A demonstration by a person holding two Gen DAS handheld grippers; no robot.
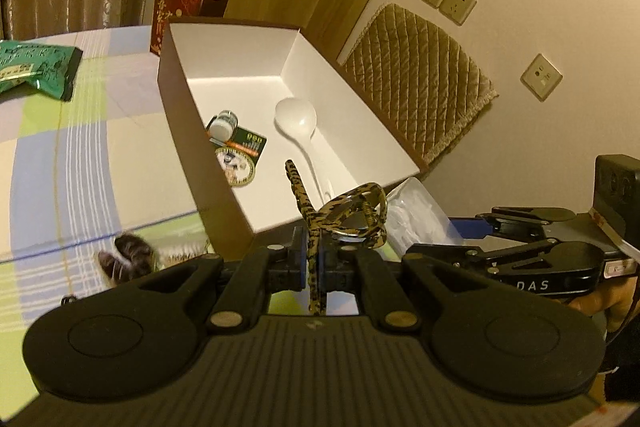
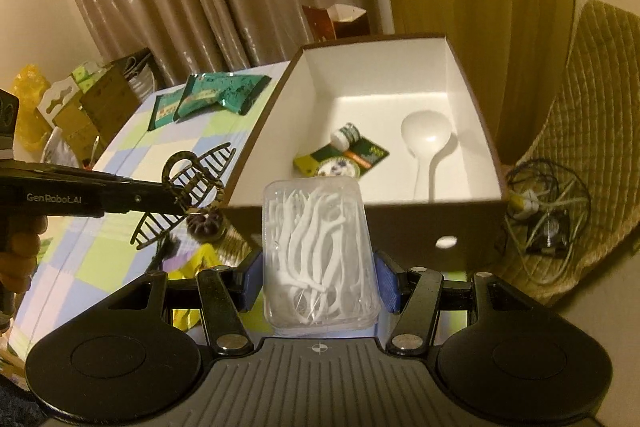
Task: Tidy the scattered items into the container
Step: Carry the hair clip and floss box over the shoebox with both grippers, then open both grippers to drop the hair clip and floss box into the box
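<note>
Both loads hang just short of the box's near wall: left gripper fingers clamp the hair claw, right gripper fingers grip the floss-pick case.

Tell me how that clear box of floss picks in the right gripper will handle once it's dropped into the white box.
The floss pick box looks like thin clear plastic, so probably light and rigid. Its smooth walls may be slippery between the right gripper's pads. It is flat-sided, so it should land flat rather than roll, though the loose picks inside will likely rattle and shift.
</note>
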